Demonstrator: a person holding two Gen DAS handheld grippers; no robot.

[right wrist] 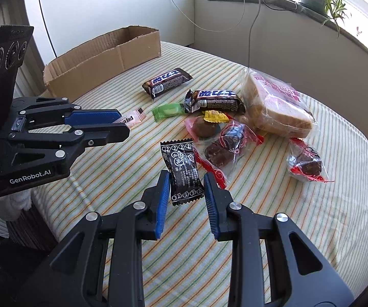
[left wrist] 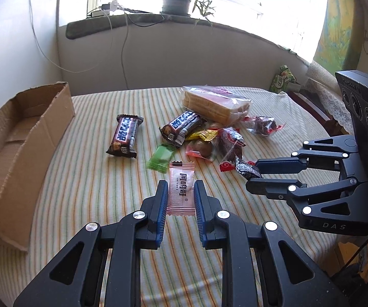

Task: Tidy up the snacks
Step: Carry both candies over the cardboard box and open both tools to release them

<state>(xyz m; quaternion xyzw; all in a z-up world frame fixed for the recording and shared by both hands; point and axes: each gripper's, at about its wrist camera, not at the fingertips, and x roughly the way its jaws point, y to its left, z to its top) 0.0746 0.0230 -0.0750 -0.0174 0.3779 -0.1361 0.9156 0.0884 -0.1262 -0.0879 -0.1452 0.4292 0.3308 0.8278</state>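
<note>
Left gripper (left wrist: 181, 192): fingers clenched on pink sachet (left wrist: 181, 189).
Right gripper (right wrist: 187, 188): fingers grasping black packet (right wrist: 182, 171).
Risk: thin wrappers slipping before the cardboard box (left wrist: 18, 138).

on the bench (left wrist: 87, 184) the cardboard box (left wrist: 18, 140) sits far left. my left tool (left wrist: 181, 192) has a flat sachet (left wrist: 181, 192) btwn its fingers, w/ a small wafer pack (left wrist: 161, 159) just behind it. one choc bar (left wrist: 125, 136) lies btwn box & pile; 2nd bar (left wrist: 182, 127) leans on the pile. bread bag (left wrist: 216, 106) is at the pile's back. my right tool (right wrist: 187, 179), right of the left one, grips a candy packet (right wrist: 184, 171) in front of the pile. plant pot (left wrist: 177, 2) on the sill behind.
</note>
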